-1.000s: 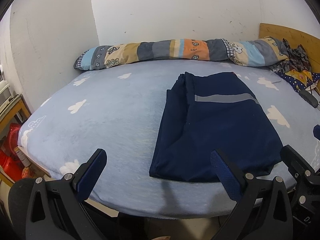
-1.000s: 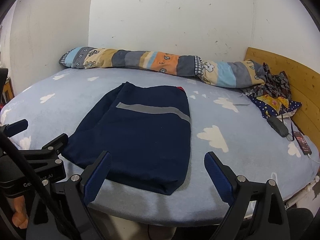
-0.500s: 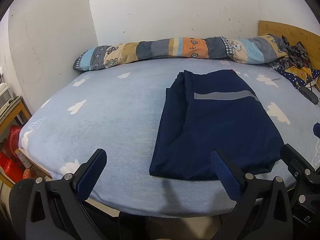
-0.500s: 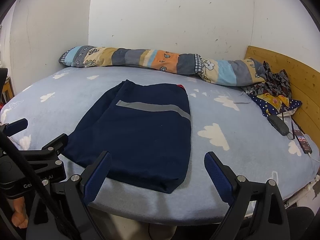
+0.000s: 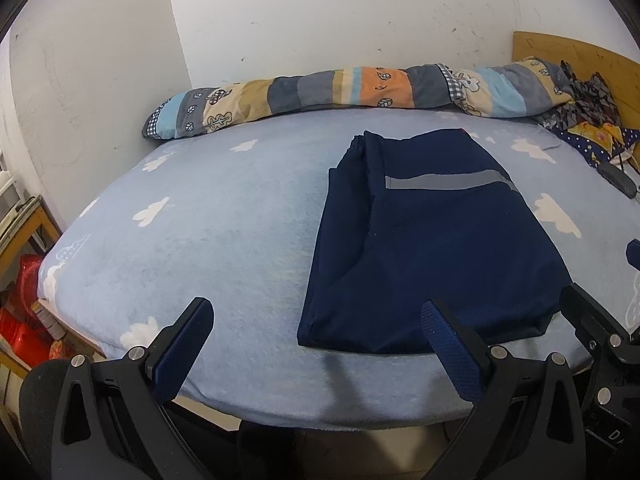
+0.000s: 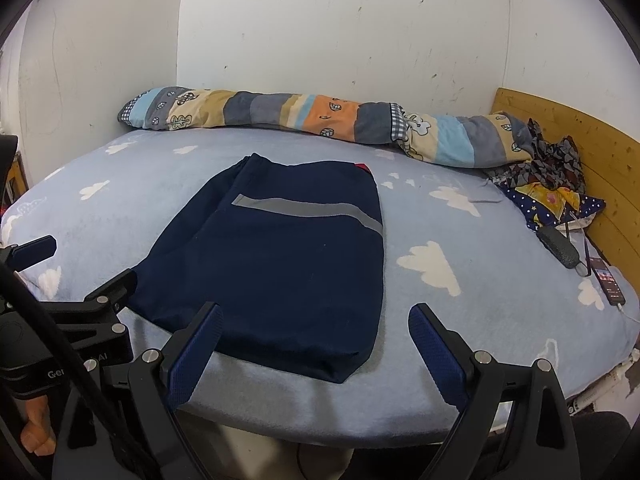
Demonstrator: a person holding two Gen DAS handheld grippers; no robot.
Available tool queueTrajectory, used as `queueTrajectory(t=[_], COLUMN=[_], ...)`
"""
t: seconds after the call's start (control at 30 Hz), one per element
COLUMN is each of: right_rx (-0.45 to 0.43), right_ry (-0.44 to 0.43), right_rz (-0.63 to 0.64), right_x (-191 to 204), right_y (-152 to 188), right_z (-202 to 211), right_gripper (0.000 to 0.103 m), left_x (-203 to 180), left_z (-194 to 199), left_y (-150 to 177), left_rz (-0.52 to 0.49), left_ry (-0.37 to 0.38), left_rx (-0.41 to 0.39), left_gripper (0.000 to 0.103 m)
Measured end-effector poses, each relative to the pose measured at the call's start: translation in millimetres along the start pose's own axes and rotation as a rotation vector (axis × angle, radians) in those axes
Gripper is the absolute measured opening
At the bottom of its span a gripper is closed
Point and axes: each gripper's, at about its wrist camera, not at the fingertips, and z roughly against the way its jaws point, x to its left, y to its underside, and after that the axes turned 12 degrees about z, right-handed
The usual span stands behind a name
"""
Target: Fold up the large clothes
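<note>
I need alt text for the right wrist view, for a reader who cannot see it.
A folded navy garment with a grey stripe lies flat on a cloud-print bed. The open right gripper hovers at the near edge, holding nothing. A patchwork bolster lines the far wall.

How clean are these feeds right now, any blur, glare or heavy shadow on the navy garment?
Left wrist view: sharp, even light, navy garment dark but readable, fisheye bows the bed. Right wrist view: equally sharp, no glare, soft shadow at the garment's near edge.
</note>
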Motion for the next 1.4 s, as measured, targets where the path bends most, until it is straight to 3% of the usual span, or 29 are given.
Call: queueTrajectory(t=[1.4], right_rx=[0.043], right_ry=[0.018], right_rz=[0.011], right_x=[-0.1], right_y=[3.4], right_z=[-7.6], right_gripper=[0.096], left_x=[-1.5], left_z=[-2.4], left_y=[1.8], left_rz=[-0.035], left_ry=[0.008], left_rx=[0.026], left_gripper=[0.103])
